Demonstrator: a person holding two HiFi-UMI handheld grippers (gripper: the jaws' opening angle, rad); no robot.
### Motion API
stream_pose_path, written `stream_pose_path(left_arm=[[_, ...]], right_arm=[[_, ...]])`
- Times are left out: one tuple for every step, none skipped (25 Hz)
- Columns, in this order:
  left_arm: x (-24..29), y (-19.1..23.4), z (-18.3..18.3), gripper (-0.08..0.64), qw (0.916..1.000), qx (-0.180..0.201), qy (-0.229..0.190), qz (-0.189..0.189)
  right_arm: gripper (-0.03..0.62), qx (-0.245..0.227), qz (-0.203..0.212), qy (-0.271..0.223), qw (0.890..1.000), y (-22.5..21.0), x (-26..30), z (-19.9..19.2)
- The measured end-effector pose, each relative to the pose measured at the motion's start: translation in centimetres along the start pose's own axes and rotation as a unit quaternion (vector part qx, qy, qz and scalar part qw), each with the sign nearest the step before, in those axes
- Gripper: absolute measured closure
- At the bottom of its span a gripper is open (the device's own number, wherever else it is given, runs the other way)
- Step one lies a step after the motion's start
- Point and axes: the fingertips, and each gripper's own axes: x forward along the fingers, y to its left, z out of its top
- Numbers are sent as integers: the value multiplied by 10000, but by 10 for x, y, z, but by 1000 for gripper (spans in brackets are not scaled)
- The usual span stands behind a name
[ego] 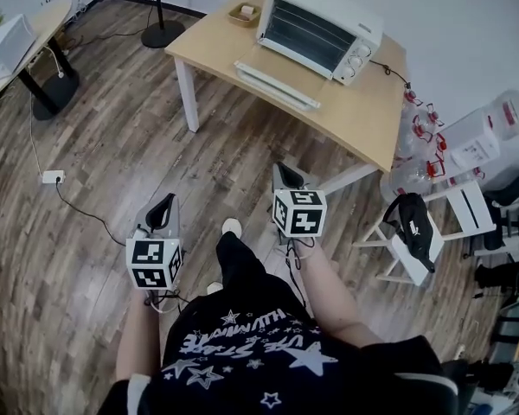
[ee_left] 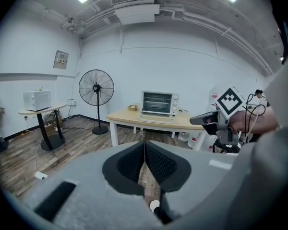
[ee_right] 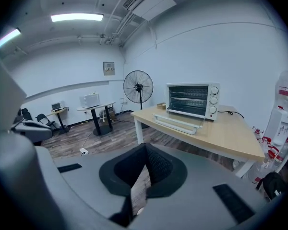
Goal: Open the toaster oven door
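Left gripper [ego: 166, 204] and right gripper [ego: 284, 173]: both closed and empty. I read that from their own views, where the pads meet at the tips [ee_left: 144, 145] [ee_right: 145, 148]. Both are held low in front of the person, well short of the table [ego: 363, 119].

Oven [ego: 318, 26] sits at the table's far edge, glass front facing us, knobs on its right. A long white slab [ego: 277, 83] lies on the table right in front of it. I can't tell if that's the door folded down or a loose tray; the right gripper view [ee_right: 178, 122] doesn't settle it either.

Fan [ego: 160, 24]: head view cuts off the top and shows only pole and base. The left gripper view has it whole [ee_left: 96, 87].

Side table with a white box [ee_left: 37, 99] is clear in the gripper views and barely in frame from the head.

Only the left gripper view catches the right gripper side-on [ee_left: 209, 119].

Small tray [ego: 244, 13] left of the oven: contents unclear.

Wall notice [ee_left: 61, 59]: too small to read. No brand is legible on the oven.
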Motion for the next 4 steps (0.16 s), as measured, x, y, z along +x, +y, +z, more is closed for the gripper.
stream_pose_path(left_arm=[[-9,-3,-4,538,10000,-12,-6,14],[-19,-6,-8,538,10000,-18,-11,28],[-29,-9,-12,538,10000,-19,-16,40],[-38,-12,-16,538,10000,-18,-23,53]], right_arm=[[589,-9,16,-13,10000,4,-9,-4],[589,-7,34,-27,10000,8,-17,-8],[589,2,53,-43,10000,12,-26,-12],[589,13,71,-60,10000,16,-34,-15]])
